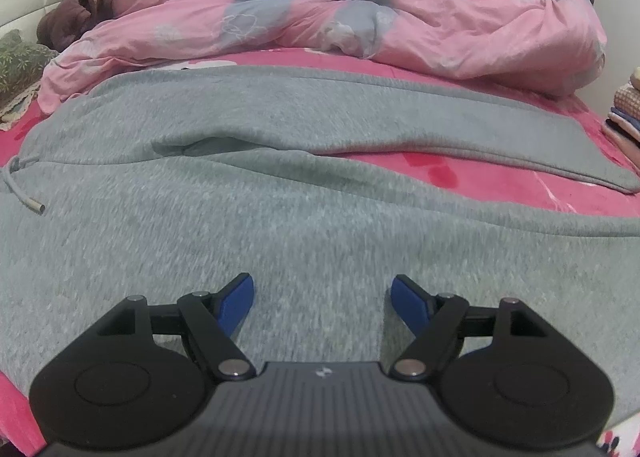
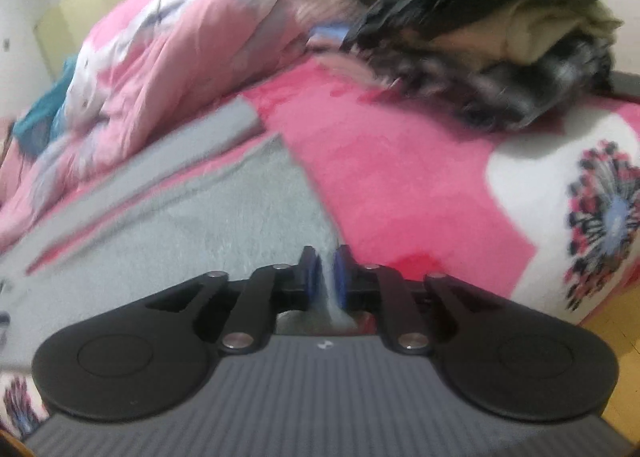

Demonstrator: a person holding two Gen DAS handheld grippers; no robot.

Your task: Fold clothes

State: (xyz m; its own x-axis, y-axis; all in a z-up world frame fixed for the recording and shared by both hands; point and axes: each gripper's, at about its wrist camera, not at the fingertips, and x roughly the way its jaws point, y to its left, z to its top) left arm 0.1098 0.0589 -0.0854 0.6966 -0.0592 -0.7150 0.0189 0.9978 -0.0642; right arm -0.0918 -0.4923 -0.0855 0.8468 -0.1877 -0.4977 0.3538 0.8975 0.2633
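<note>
The grey fleece sweatpants lie spread on the pink bedsheet. Above them the left gripper hovers, jaws wide. At their hem the right gripper pinches a thin fold, which may slip out if tugged.

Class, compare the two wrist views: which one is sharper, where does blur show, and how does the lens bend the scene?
Left wrist view: mostly sharp, the grey sweatpants slightly smeared near the open left gripper; the bed curves. Right wrist view: strong motion blur, worst on the clothes pile and pink quilt; the right gripper, pinching grey fabric, stays clearer. Dark corners frame both.
</note>
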